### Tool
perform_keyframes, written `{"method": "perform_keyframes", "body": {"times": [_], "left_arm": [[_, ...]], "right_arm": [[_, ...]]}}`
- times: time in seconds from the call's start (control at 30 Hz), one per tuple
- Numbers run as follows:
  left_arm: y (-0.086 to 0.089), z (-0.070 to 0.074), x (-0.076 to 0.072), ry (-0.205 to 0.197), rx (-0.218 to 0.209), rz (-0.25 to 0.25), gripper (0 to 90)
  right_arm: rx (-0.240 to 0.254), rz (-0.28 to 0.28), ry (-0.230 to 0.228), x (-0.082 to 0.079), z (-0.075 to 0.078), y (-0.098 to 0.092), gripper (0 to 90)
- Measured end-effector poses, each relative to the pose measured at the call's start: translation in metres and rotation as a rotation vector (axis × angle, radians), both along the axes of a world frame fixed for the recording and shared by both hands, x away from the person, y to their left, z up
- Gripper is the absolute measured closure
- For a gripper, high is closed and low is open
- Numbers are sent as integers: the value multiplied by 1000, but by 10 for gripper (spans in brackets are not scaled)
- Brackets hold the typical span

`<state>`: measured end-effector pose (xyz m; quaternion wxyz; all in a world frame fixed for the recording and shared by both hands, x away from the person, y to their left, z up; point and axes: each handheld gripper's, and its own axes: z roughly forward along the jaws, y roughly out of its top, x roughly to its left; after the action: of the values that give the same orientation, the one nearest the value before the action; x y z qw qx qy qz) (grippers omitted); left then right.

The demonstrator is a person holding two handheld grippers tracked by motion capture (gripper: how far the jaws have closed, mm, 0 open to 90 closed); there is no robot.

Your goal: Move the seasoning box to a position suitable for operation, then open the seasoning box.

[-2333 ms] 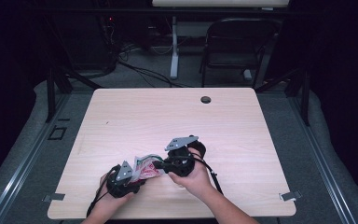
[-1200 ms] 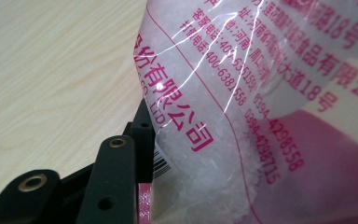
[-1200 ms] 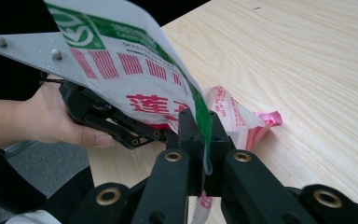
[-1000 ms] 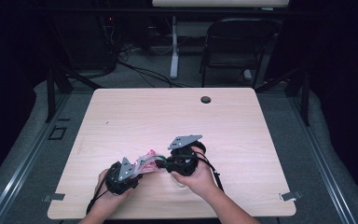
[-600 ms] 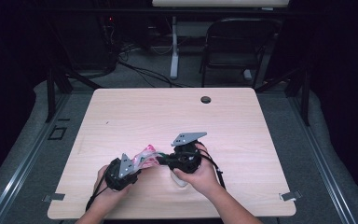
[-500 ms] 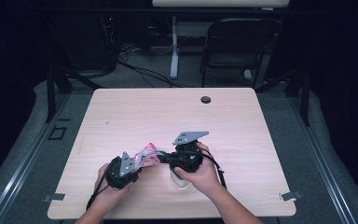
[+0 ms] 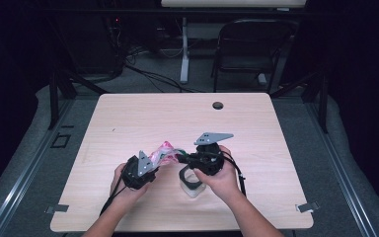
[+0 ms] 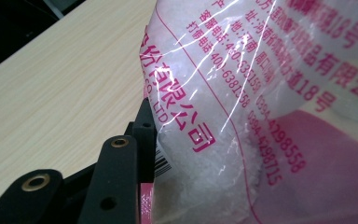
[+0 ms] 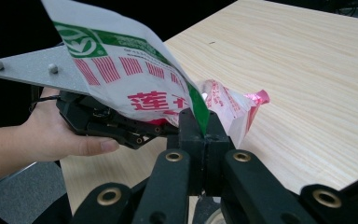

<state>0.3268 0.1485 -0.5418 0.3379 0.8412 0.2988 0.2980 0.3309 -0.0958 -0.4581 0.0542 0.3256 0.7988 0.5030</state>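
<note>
Pinching the top edge of a plastic bag of white granules, the right hand-held gripper is keeping its jaws fully closed on the film. Gripping the bag's other end, the left hand-held gripper is holding it with jaws partly open around the bulk. The bag is hanging between the two, just above the table, with a clear jar sitting below the right hand-held gripper.

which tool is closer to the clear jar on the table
Right. The right tool hangs just above the clear jar, pinching the bag. The left tool grips the bag's other end, off to the jar's left.
</note>
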Motion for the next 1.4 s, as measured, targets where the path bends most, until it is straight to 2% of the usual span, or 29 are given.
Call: {"method": "perform_keyframes", "body": {"times": [0.07, 0.37, 0.73, 1.0, 1.17, 1.4], "left_arm": [[1, -1, 0, -10, 18, -2, 607], [-1, -5, -1, -16, 41, -12, 608], [-3, -5, -4, -41, 93, -20, 609], [-3, -4, -5, -53, 118, -18, 609], [-3, -2, -5, -78, 141, -20, 610], [-2, -2, -7, -87, 151, -10, 610]], "right_arm": [[-1, 0, 7, 1, -2, -1, 900], [-23, -6, 15, -1, -8, -2, 900], [-49, -3, 22, -4, -12, -5, 900], [-54, -1, 26, -5, -14, -5, 900], [-51, 3, 27, -5, -14, -6, 900], [-55, 6, 28, -6, -15, -5, 900]]}}
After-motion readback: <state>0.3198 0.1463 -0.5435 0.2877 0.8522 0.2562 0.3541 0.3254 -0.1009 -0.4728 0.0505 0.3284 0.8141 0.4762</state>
